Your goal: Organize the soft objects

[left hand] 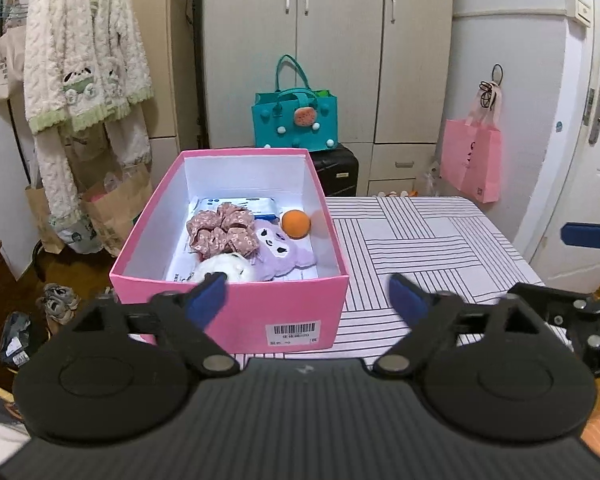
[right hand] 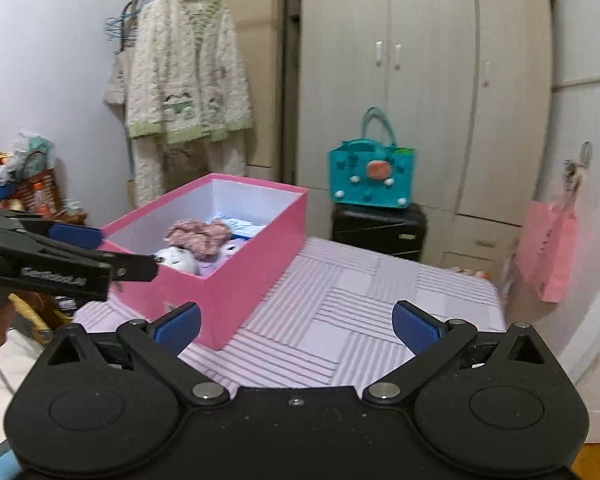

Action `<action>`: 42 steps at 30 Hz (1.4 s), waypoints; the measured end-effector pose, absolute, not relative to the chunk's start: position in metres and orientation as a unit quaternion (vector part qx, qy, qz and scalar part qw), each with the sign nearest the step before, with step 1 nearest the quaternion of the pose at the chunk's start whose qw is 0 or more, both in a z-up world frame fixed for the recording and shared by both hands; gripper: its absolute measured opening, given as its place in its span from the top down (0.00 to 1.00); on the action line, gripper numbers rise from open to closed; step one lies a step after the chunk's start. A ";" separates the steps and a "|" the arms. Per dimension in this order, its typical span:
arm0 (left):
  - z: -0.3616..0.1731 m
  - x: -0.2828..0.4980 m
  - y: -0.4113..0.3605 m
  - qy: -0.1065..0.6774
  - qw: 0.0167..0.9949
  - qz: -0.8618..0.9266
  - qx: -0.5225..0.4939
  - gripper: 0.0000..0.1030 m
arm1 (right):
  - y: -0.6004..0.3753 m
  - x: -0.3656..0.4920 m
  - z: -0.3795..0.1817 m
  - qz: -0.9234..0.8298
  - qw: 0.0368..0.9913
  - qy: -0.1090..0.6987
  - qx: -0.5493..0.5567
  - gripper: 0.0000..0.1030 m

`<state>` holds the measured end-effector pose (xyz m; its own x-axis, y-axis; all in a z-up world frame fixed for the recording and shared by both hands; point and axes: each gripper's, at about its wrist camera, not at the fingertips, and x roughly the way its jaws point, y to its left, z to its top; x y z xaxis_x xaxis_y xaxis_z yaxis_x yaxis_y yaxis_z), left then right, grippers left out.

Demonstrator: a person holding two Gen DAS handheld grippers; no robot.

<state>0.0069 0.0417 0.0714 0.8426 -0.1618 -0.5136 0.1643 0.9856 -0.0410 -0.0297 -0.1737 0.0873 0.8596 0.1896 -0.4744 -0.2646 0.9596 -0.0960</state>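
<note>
A pink box (left hand: pixel 300 296) stands open on the striped table (left hand: pixel 432 240). Inside lie a pink floral scrunchie (left hand: pixel 220 230), an orange ball (left hand: pixel 296 223), a purple plush (left hand: pixel 284 250), a white plush (left hand: pixel 224 268) and a blue-white packet (left hand: pixel 244 204). My left gripper (left hand: pixel 308 300) hovers open just before the box's near wall, nothing between its blue pads. My right gripper (right hand: pixel 296 326) is open and empty over the table, right of the pink box (right hand: pixel 236 280). The scrunchie (right hand: pixel 200 236) and white plush (right hand: pixel 178 260) show in the right wrist view. The left gripper's finger (right hand: pixel 76 236) enters there from the left.
A teal felt bag (left hand: pixel 296 120) sits on a black suitcase (left hand: pixel 336 172) behind the table. A pink bag (left hand: pixel 472 164) hangs on the right wall near a door. Fluffy pyjamas (left hand: pixel 88 60) hang at left, above paper bags and shoes on the floor. Wardrobes fill the back.
</note>
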 end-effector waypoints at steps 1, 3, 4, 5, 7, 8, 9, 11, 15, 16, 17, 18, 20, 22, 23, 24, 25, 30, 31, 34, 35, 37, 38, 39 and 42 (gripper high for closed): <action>0.071 0.007 0.042 0.266 0.960 -0.083 -0.002 0.02 | -0.173 -0.033 0.086 0.110 0.962 0.233 -0.087 0.00; 0.069 0.006 0.041 0.263 0.962 -0.079 -0.002 0.02 | -0.171 -0.037 0.084 0.093 0.964 0.226 -0.100 0.00; 0.069 0.005 0.040 0.261 0.962 -0.076 0.000 0.01 | -0.172 -0.037 0.083 0.088 0.965 0.227 -0.103 0.00; 0.068 0.005 0.039 0.260 0.963 -0.074 0.000 0.00 | -0.173 -0.038 0.083 0.085 0.964 0.228 -0.105 0.00; 0.067 0.005 0.037 0.264 0.962 -0.076 -0.003 0.00 | -0.174 -0.038 0.081 0.086 0.963 0.232 -0.103 0.00; 0.067 0.006 0.036 0.269 0.960 -0.076 -0.001 0.00 | -0.175 -0.039 0.080 0.085 0.963 0.233 -0.101 0.00; 0.067 0.007 0.033 0.273 0.959 -0.075 0.002 0.00 | -0.176 -0.039 0.079 0.083 0.964 0.233 -0.098 0.00; 0.066 0.007 0.028 0.281 0.957 -0.074 0.010 0.00 | -0.179 -0.040 0.077 0.078 0.965 0.233 -0.087 0.00; 0.061 0.002 0.024 0.274 0.958 -0.083 0.006 0.00 | -0.182 -0.038 0.072 0.075 0.966 0.239 -0.061 0.00; 0.060 0.000 0.022 0.271 0.959 -0.084 0.005 0.00 | -0.182 -0.037 0.070 0.072 0.966 0.240 -0.055 0.00; 0.058 -0.001 0.022 0.271 0.959 -0.087 0.003 0.00 | -0.183 -0.036 0.069 0.068 0.967 0.241 -0.050 0.00; 0.057 -0.002 0.021 0.271 0.959 -0.086 0.000 0.00 | -0.183 -0.036 0.068 0.063 0.967 0.241 -0.046 0.00; 0.054 -0.003 0.020 0.275 0.957 -0.089 -0.003 0.00 | -0.184 -0.036 0.067 0.050 0.969 0.238 -0.045 0.00; 0.051 -0.004 0.019 0.277 0.956 -0.094 -0.003 0.00 | -0.186 -0.036 0.067 0.040 0.971 0.233 -0.045 0.00; 0.050 -0.004 0.018 0.278 0.956 -0.093 -0.003 0.00 | -0.187 -0.036 0.066 0.033 0.971 0.231 -0.044 0.00; 0.048 -0.005 0.019 0.278 0.956 -0.092 -0.004 0.00 | -0.188 -0.036 0.066 0.028 0.972 0.229 -0.042 0.00; 0.047 -0.005 0.019 0.277 0.957 -0.090 -0.004 0.00 | -0.189 -0.036 0.066 0.025 0.973 0.227 -0.040 0.00; 0.046 -0.002 0.020 0.270 0.960 -0.075 -0.002 0.00 | -0.193 -0.033 0.064 0.014 0.973 0.229 -0.029 0.00; 0.045 -0.001 0.021 0.269 0.960 -0.075 -0.005 0.00 | -0.193 -0.033 0.063 0.010 0.973 0.228 -0.029 0.00; 0.043 0.000 0.020 0.261 0.963 -0.073 -0.003 0.00 | -0.191 -0.033 0.061 0.007 0.975 0.222 -0.030 0.00; 0.042 0.002 0.019 0.260 0.963 -0.071 0.002 0.00 | -0.190 -0.034 0.060 0.013 0.975 0.218 -0.028 0.00; 0.038 0.005 0.018 0.255 0.965 -0.064 0.008 0.00 | -0.188 -0.035 0.059 0.017 0.976 0.216 -0.029 0.00; 0.036 0.007 0.018 0.254 0.965 -0.058 0.009 0.00 | -0.186 -0.036 0.058 0.015 0.976 0.214 -0.032 0.00; 0.034 0.008 0.019 0.254 0.966 -0.054 0.009 0.00 | -0.184 -0.038 0.057 0.012 0.977 0.210 -0.038 0.00; 0.029 0.011 0.020 0.253 0.966 -0.048 0.009 0.00 | -0.182 -0.041 0.055 -0.002 0.979 0.198 -0.047 0.00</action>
